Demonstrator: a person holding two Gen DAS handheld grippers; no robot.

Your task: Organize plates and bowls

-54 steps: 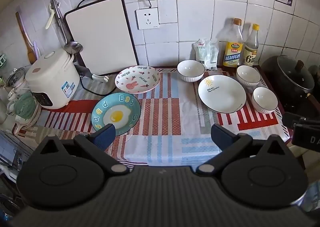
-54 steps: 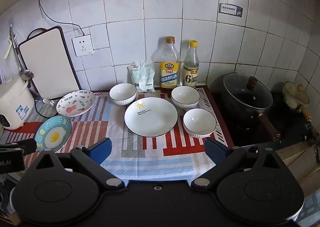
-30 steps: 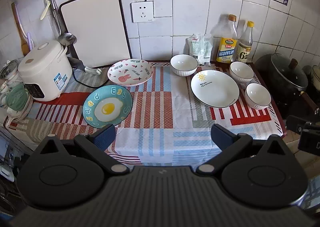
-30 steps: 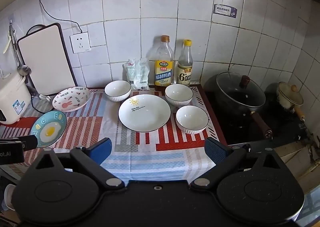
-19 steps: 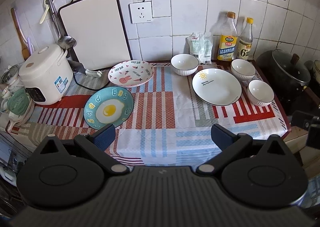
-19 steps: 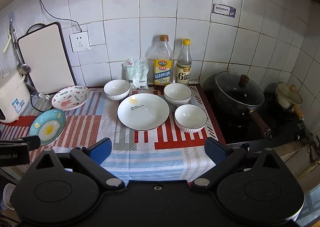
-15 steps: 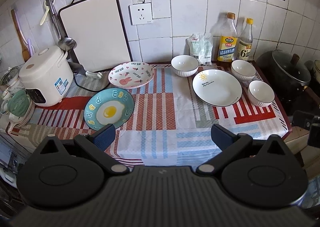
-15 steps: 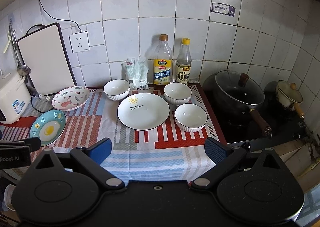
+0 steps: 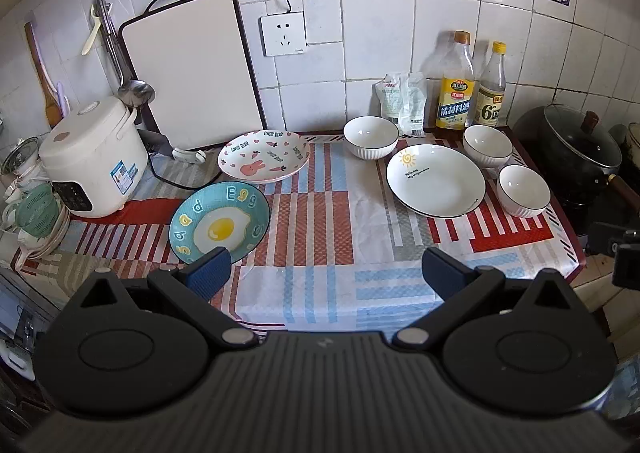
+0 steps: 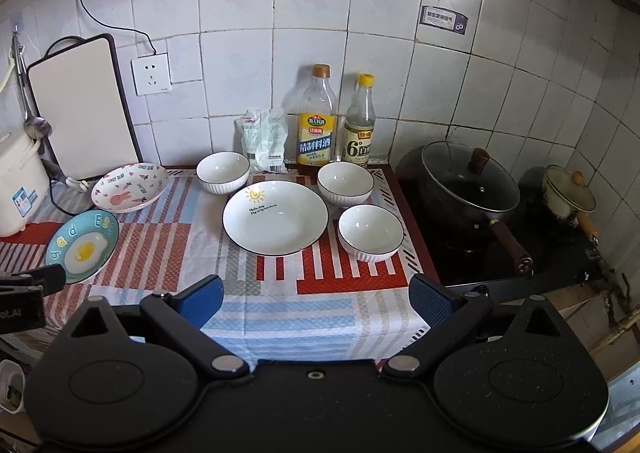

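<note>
White wall tiles back a kitchen counter covered by a striped cloth (image 9: 320, 221) in red, blue and white. Both grippers hover above the near edge of the counter, each with its blue-padded fingers spread wide apart and holding nothing: the left gripper (image 9: 326, 269) toward the left half, the right gripper (image 10: 316, 299) toward the right half.

On the left part of the cloth lies a blue plate (image 9: 219, 222) painted with a fried egg, and just behind it, rims nearly touching, a white plate with a pink rabbit (image 9: 264, 156). On the right part lies a large white plate (image 10: 275, 216) with a small sun drawing. Three white bowls with dark rims stand around it: one bowl behind its left side (image 10: 223, 172), one behind its right side (image 10: 345, 183), and one just beside its right edge (image 10: 370, 232), nearest the stove.

Against the wall stand two bottles (image 10: 336, 121) and a small white packet (image 10: 265, 139) (its label is too small to read). A white rice cooker (image 9: 90, 161) sits at far left, a cutting board (image 9: 192, 69) leans on the wall behind it, and a black lidded pot (image 10: 470, 183) rests on the stove at right.
</note>
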